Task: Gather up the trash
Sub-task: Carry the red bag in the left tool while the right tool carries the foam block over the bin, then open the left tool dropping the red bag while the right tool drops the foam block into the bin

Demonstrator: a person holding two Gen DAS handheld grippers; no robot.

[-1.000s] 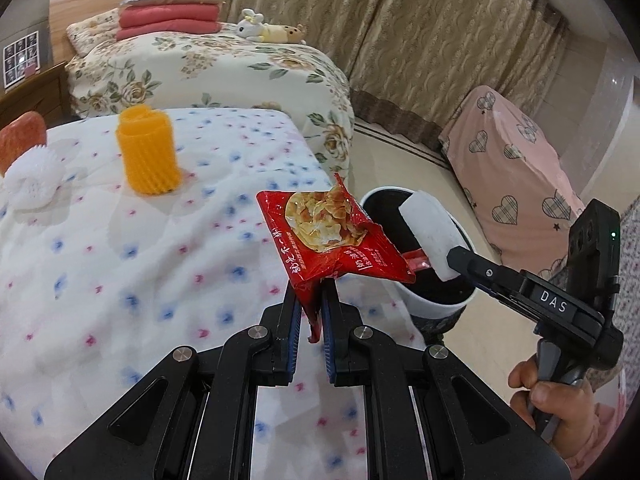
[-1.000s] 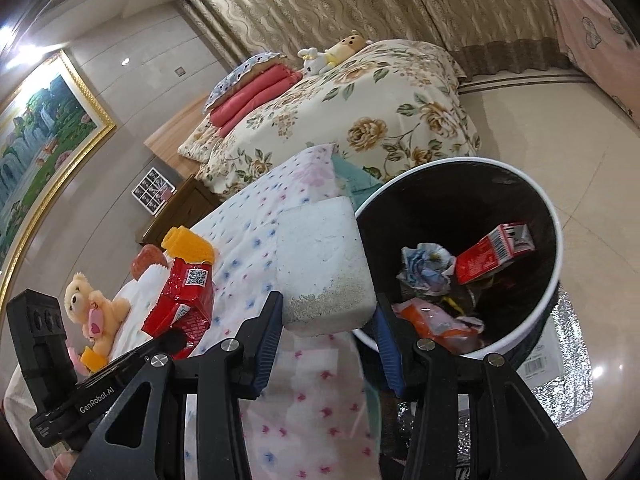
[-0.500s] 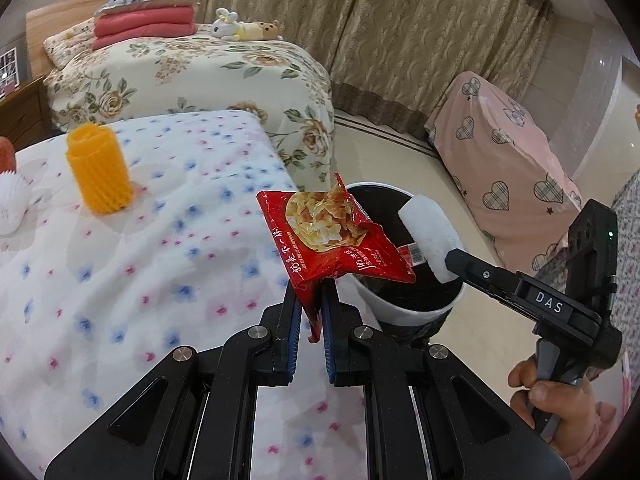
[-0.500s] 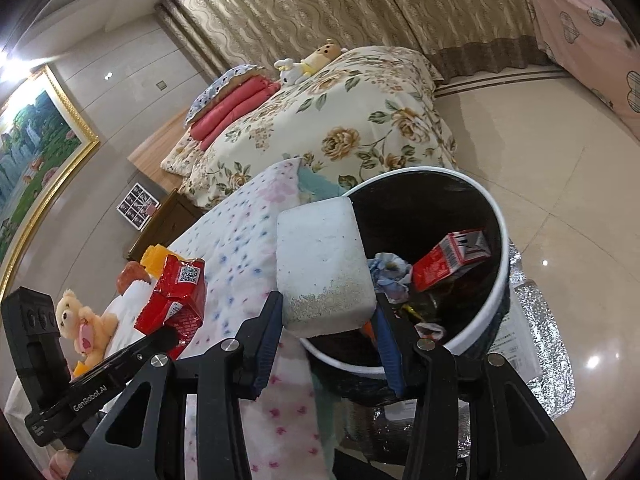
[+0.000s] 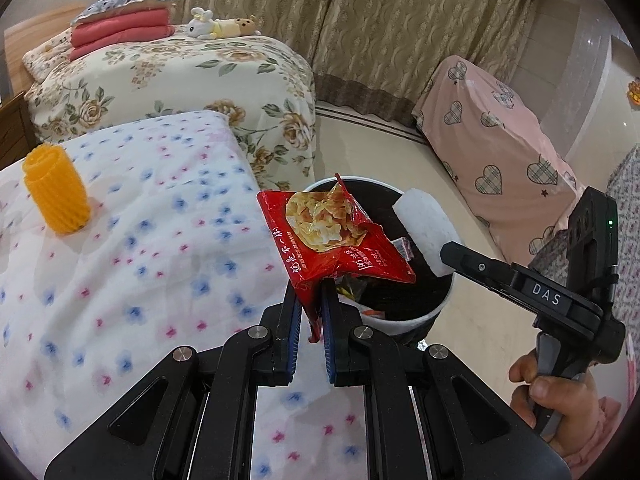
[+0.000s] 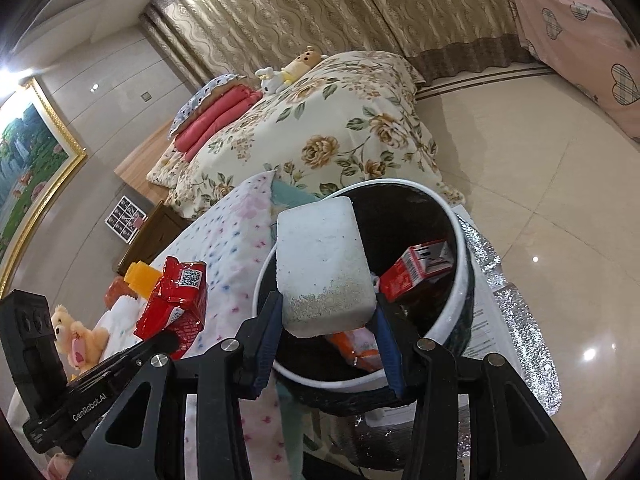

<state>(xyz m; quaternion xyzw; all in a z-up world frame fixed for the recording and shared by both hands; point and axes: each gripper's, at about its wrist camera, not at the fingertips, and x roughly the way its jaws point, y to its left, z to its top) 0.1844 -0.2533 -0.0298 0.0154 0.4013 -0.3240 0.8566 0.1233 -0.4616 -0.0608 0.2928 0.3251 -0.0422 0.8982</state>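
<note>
My left gripper (image 5: 311, 322) is shut on a red snack bag (image 5: 332, 236) and holds it at the near rim of the round white bin with a black liner (image 5: 436, 308). My right gripper (image 6: 328, 320) is shut on a white foam block (image 6: 322, 264) and holds it over the bin (image 6: 462, 248). The block also shows in the left wrist view (image 5: 426, 228), above the bin's right side. The bag shows in the right wrist view (image 6: 176, 300), left of the bin. Inside the bin lie a red carton (image 6: 416, 270) and other wrappers.
A table with a flower-print cloth (image 5: 140, 248) carries an orange ribbed cylinder (image 5: 54, 190). A teddy bear (image 6: 76, 332) sits at its far end. A floral bed (image 5: 172, 72) stands behind, a pink heart-print cover (image 5: 508, 148) to the right. Silver foil (image 6: 524, 332) lies under the bin.
Both grippers have moved toward the bin with their loads. The foam block now hangs over the bin's opening, and the snack bag reaches the bin's near rim.
</note>
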